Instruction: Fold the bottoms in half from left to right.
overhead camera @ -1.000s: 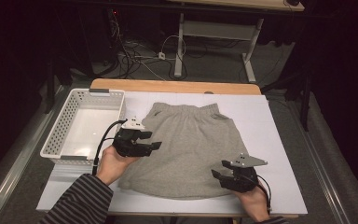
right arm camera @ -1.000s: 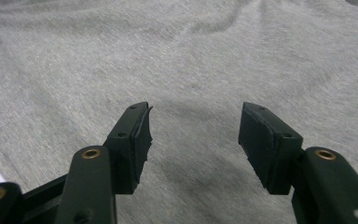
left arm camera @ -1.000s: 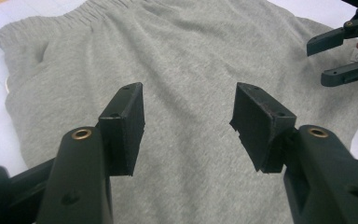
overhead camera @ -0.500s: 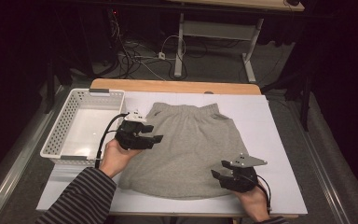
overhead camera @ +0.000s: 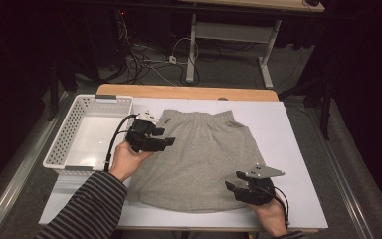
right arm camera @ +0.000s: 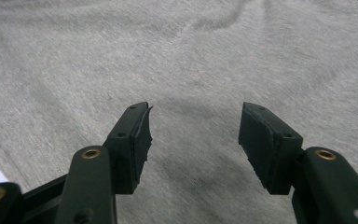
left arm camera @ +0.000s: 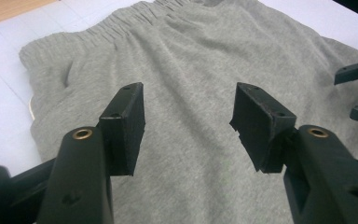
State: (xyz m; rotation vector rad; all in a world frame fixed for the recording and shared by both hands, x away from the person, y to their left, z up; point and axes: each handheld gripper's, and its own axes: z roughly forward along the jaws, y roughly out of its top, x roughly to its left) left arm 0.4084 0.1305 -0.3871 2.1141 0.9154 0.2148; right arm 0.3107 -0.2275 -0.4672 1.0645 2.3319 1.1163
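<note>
White tabletop point(overhead camera: 298, 164) carries flat grey cotton shorts point(overhead camera: 204, 159), spread for folding; left hand-held gripper point(overhead camera: 165, 143) and right hand-held gripper point(overhead camera: 231, 185) hover part-open, holding nothing.

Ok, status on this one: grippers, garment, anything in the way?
Left gripper open over the shorts. Right gripper open, low over the hem. Shorts flat, ungripped. Basket off to the side.

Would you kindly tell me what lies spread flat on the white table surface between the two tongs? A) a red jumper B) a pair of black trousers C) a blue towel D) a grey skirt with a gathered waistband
D: the grey skirt lies flat, its gathered waistband at the far edge.
</note>
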